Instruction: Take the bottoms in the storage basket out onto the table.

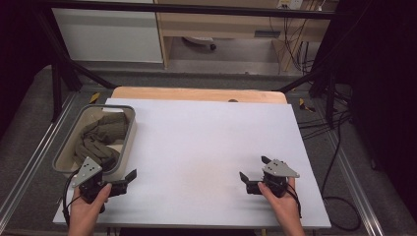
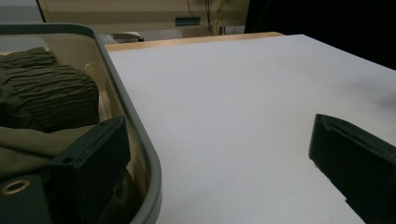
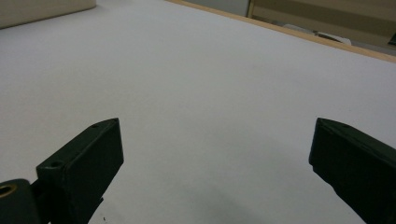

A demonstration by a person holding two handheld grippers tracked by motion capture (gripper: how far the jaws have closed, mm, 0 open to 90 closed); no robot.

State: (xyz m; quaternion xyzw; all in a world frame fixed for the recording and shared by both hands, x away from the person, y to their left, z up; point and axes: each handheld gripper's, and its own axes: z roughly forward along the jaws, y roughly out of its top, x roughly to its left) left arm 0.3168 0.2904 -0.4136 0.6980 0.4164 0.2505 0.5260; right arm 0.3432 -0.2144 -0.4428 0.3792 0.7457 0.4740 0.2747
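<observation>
Both sets of fingers are spread wide with nothing between them. The left gripper (image 1: pixel 125 180) sits low left of the high view, just beside the near corner of a grey-rimmed plastic bin (image 1: pixel 129 129); in the left gripper view one finger overlaps the bin's rim. The right gripper (image 1: pixel 254 172) hovers over bare white desk (image 1: pixel 206 147) at lower right. An olive-green bundled cloth (image 1: pixel 101 135) lies inside the bin, left side of the frame.

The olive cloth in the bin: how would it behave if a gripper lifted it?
Probably floppy: the olive cloth lies crumpled in soft folds inside the bin. Its ribbed, matte weave suggests grip, not slip. Likely light, and it would drape rather than hold shape.
</observation>
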